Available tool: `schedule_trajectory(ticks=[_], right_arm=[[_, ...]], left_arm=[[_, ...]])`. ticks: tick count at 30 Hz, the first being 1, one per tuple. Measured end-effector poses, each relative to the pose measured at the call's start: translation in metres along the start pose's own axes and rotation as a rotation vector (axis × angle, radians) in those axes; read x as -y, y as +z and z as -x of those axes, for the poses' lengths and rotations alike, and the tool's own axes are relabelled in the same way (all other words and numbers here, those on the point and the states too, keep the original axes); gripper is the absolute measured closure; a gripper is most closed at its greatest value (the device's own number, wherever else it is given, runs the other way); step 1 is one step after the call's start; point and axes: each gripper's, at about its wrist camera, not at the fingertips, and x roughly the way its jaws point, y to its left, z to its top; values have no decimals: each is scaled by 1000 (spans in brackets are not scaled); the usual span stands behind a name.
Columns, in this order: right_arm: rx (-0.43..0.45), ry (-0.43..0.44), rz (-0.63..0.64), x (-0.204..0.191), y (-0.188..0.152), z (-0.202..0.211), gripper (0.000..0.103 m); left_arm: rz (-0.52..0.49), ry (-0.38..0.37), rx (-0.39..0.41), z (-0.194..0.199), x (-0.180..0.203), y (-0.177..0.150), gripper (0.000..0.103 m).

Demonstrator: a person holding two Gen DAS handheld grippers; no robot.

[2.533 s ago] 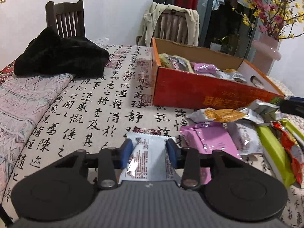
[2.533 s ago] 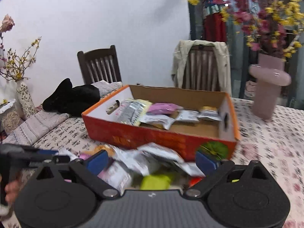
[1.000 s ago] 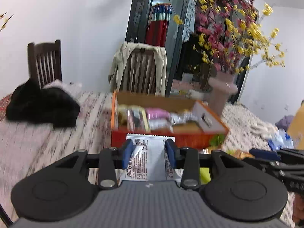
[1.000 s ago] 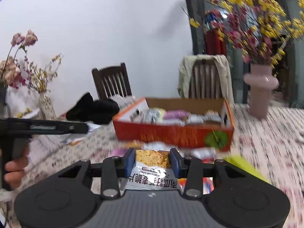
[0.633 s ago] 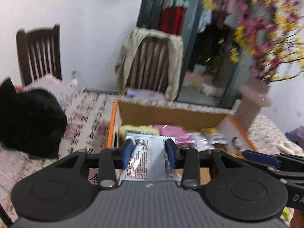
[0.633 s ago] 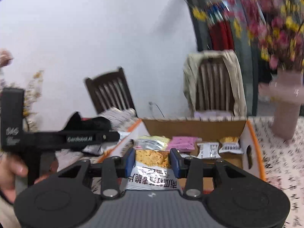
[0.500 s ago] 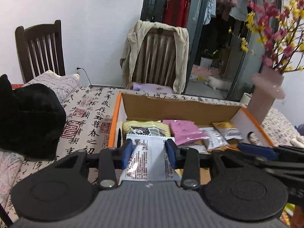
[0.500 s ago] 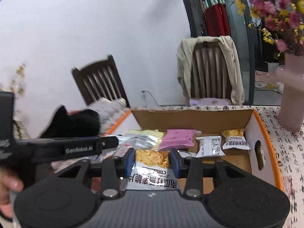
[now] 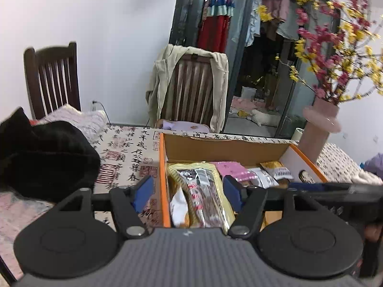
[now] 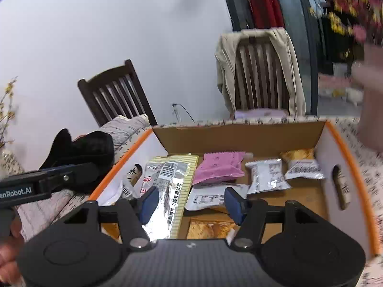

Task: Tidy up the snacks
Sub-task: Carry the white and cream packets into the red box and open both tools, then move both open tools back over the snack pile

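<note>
The snack packets [image 10: 216, 167] lie inside the orange box [image 10: 344, 157], directly below both claws. The long striped packet [image 9: 203, 196] runs along the box's left wall. About six packets show. The left claw [image 9: 189, 191] and right claw [image 10: 191, 202] have just been opening; both stand apart, empty.

An orange-rimmed brown cardboard box [image 10: 239, 134] holds a cream-striped silver foil packet [image 10: 167, 181], a pink plastic pouch [image 10: 219, 167] and white wrappers [image 10: 265, 175]. The worktop's white cloth with black calligraphy and red seals [image 9: 129, 155] carries a black fuzzy garment [image 9: 43, 162] at its left edge.
</note>
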Motion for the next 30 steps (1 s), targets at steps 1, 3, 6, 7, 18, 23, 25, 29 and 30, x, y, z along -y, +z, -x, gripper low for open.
schedule_trajectory(ticks=[1, 3, 6, 7, 18, 23, 25, 29, 30], right_arm=[[10, -1, 13, -1, -3, 10, 39], [27, 6, 35, -1, -7, 32, 38], [49, -6, 71, -3, -21, 64, 29], [59, -9, 79, -4, -26, 73, 27], [29, -44, 77, -13, -125, 160, 13], [29, -53, 14, -12, -161, 186, 12], [32, -54, 0, -11, -170, 196, 12], [58, -51, -5, -12, -180, 218, 12], [65, -50, -7, -13, -182, 223, 12]], left_arm=[[-16, -3, 7, 9, 2, -4, 33], [-39, -20, 4, 22, 6, -13, 32], [-49, -51, -7, 42, 13, -29, 25], [-50, -61, -7, 50, 15, -37, 21], [29, -63, -157, 100, 28, -121, 18], [38, -15, -182, 118, 29, -137, 18], [40, -9, -171, 128, 32, -139, 18], [23, -6, -148, 147, 44, -144, 18], [23, -3, -144, 152, 46, -145, 18]])
